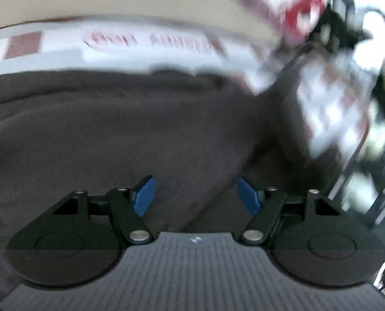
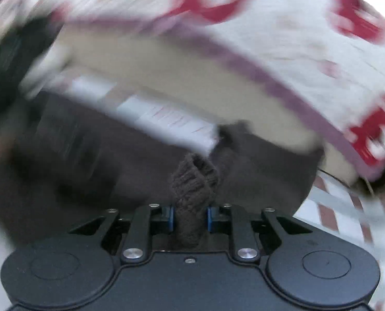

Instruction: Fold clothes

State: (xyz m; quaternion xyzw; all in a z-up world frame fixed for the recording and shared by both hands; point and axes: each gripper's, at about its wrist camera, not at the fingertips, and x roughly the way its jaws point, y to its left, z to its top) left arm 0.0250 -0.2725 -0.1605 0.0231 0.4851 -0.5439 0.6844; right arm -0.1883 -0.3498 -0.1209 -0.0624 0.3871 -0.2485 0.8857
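Our right tongs [image 2: 191, 216] were clamped on a bunched edge of the dark knit garment [image 2: 151, 160]; our left tongs [image 1: 196, 194] stood apart above it, empty. We judged the fold needed that edge kept taut and laid square.

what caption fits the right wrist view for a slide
Right gripper shut on a bunched fold of dark brown knitted garment, white and red patterned cloth blurred behind.

Blurred red-and-white patterned cloth [image 2: 283, 51]

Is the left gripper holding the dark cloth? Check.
No, the left gripper stands open above the dark cloth, nothing between its pads.
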